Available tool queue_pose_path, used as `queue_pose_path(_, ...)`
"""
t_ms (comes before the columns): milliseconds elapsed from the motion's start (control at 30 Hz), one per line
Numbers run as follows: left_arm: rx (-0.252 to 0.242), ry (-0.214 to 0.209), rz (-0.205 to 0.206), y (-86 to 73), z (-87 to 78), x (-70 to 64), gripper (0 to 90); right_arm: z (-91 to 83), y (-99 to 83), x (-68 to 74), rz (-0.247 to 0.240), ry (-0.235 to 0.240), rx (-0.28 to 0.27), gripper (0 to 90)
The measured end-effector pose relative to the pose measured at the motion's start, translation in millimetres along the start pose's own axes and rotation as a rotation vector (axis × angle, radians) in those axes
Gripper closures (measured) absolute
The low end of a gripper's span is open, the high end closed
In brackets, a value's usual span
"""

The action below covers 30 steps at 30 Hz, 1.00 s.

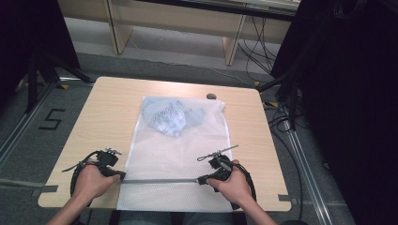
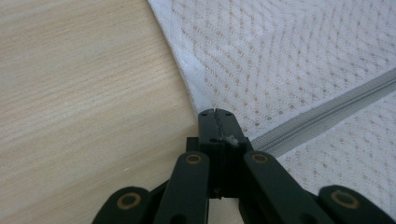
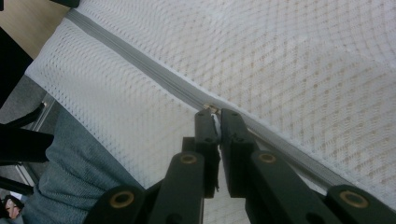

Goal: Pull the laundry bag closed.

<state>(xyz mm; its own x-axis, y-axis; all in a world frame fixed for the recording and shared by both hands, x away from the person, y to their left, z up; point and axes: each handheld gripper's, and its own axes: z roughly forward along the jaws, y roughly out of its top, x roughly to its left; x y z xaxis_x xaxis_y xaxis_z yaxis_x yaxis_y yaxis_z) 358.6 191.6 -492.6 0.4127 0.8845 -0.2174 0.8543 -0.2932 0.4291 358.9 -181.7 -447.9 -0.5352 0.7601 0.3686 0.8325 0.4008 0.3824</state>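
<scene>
The left tool [image 1: 121, 175] pinches the left end of the zip [image 1: 159, 180] at the edge of the mesh bag [image 1: 173, 154], and the right tool [image 1: 202, 180] sits on the same zip farther right; in the high view the bag lies flat in the middle of the tabletop [image 1: 103, 117], its near edge hanging over the front, with a bundle of pale cloth [image 1: 171, 116] inside at the far end. The zip runs as a straight grey line between the two tools, each held in a hand [image 1: 91, 182]. In the left gripper view the left tool [image 2: 216, 112] has its jaws pressed together with no gap, clamped on the bag's hem just where the zip [image 2: 327, 109] begins, bare wood to the left. In the right gripper view the right tool [image 3: 215, 114] has its jaws nearly closed, a thin slit between them, nipping what looks like the small metal slider [image 3: 212, 108] of the zip [image 3: 140, 65]; the zip stretches away toward the far corner, and a trouser leg [image 3: 74, 168] shows below the bag's edge. My reading is that the cloth is already in and the closing is under way: whether the stretch from slider to left end is shut or open is too fine to tell, and a short stretch toward the right edge lies beyond the slider. What seems left is to run the slider to its end and let go.
</scene>
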Motion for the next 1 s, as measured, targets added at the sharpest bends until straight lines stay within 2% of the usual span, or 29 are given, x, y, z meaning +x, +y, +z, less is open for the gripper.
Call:
queue_pose_path(133, -0.001, 0.000, 0.000, 0.1, 0.0, 0.2, 89.9, -1.5, -1.3, -1.9, 0.002, 0.002, -0.007, 87.0)
queue_pose_path(167, -0.001, 0.001, -0.019, -0.3, 0.0, -1.0, 89.9, -1.7, -1.6, -2.8, -0.004, -0.001, -0.011, 87.0)
queue_pose_path(200, 0.000, 0.000, 0.004, 0.1, 0.0, 0.4, 89.9, -2.8, -2.1, -2.0, 0.012, 0.002, -0.004, 87.0)
queue_pose_path(233, 0.001, 0.001, 0.012, 0.3, -0.1, 0.8, 89.9, -2.9, -2.3, -3.2, 0.010, 0.000, -0.009, 87.0)
queue_pose_path(300, 0.001, 0.000, -0.003, 0.0, 0.0, -0.3, 89.9, -3.5, -2.9, -4.4, 0.004, 0.003, -0.008, 87.0)
queue_pose_path(333, 0.001, 0.000, -0.004, 0.0, 0.0, -0.3, 89.9, -3.1, -3.0, -5.5, -0.015, 0.007, -0.014, 87.0)
queue_pose_path(433, 0.000, 0.000, -0.003, 0.0, 0.0, -0.2, 89.9, -4.0, -3.9, -5.3, 0.006, 0.003, -0.011, 87.0)
queue_pose_path(467, 0.001, 0.000, -0.003, 0.1, 0.0, -0.1, 89.9, -4.8, -4.2, -4.7, 0.027, 0.001, 0.001, 87.0)
queue_pose_path(500, 0.001, 0.000, -0.003, 0.1, 0.0, -0.1, 89.9, -5.0, -4.3, -6.9, 0.010, -0.004, -0.007, 87.0)
queue_pose_path(533, 0.000, 0.000, -0.001, 0.1, 0.0, 0.2, 89.9, -5.4, -4.5, -7.4, 0.014, -0.003, -0.008, 87.0)
queue_pose_path(567, -0.001, 0.001, -0.018, -0.2, 0.1, -0.9, 89.9, -6.1, -4.7, -7.8, 0.022, -0.005, -0.003, 87.0)
queue_pose_path(633, -0.001, 0.001, -0.017, -0.2, 0.1, -0.8, 89.9, -6.2, -5.2, -8.6, 0.023, -0.001, -0.008, 86.9)
queue_pose_path(700, 0.001, 0.001, 0.006, 0.3, 0.0, 0.5, 89.9, -5.9, -5.6, -8.7, 0.021, -0.003, -0.007, 87.0)
queue_pose_path(733, 0.001, 0.002, -0.018, -0.1, 0.1, -1.1, 89.9, -5.9, -5.8, -8.9, 0.021, -0.002, -0.007, 87.0)
queue_pose_path(833, 0.001, 0.002, -0.016, -0.1, 0.0, -1.1, 89.9, -5.9, -5.8, -9.6, 0.011, 0.001, -0.011, 87.0)
queue_pose_path(1000, 0.003, 0.002, -0.015, 0.1, -0.1, -0.8, 89.9, -6.3, -6.5, -10.5, 0.029, -0.003, -0.003, 87.0)
